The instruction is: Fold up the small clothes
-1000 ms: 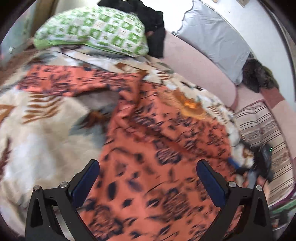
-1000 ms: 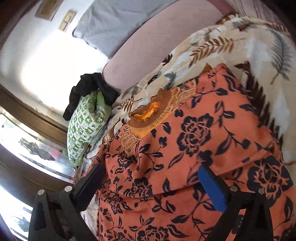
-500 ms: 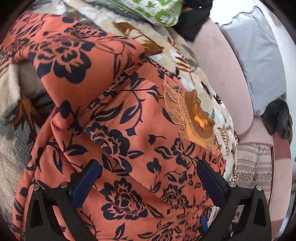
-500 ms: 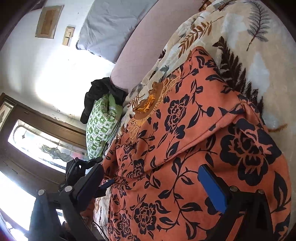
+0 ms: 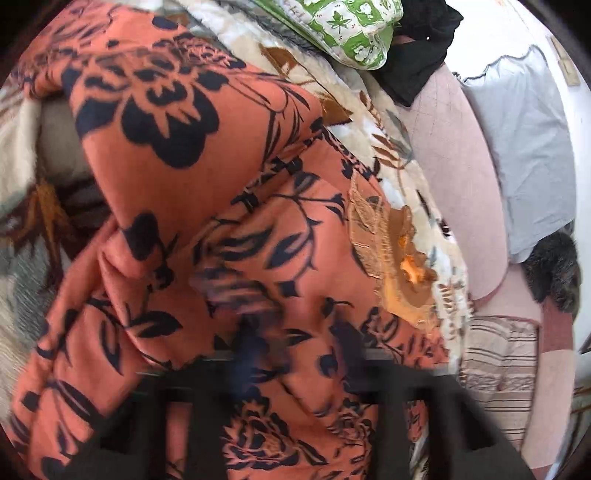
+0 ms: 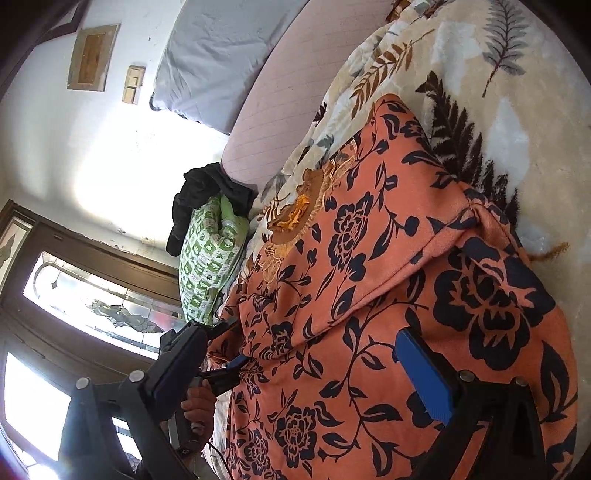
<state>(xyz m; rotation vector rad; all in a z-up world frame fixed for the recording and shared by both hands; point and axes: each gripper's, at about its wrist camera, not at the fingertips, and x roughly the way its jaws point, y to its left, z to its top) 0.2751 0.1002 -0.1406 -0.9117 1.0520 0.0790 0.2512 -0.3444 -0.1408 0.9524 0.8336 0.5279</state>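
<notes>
No lettering shows on the orange garment.

A bed fills most of both views, covered by a cream blanket printed with brown and grey fern leaves. An orange garment with dark blue flowers lies spread on the blanket, filling the lower centre of each frame. Toward the upper centre of the left wrist view, a green-and-white patterned pillow rests on the blanket with a black cloth bunched against it.
</notes>
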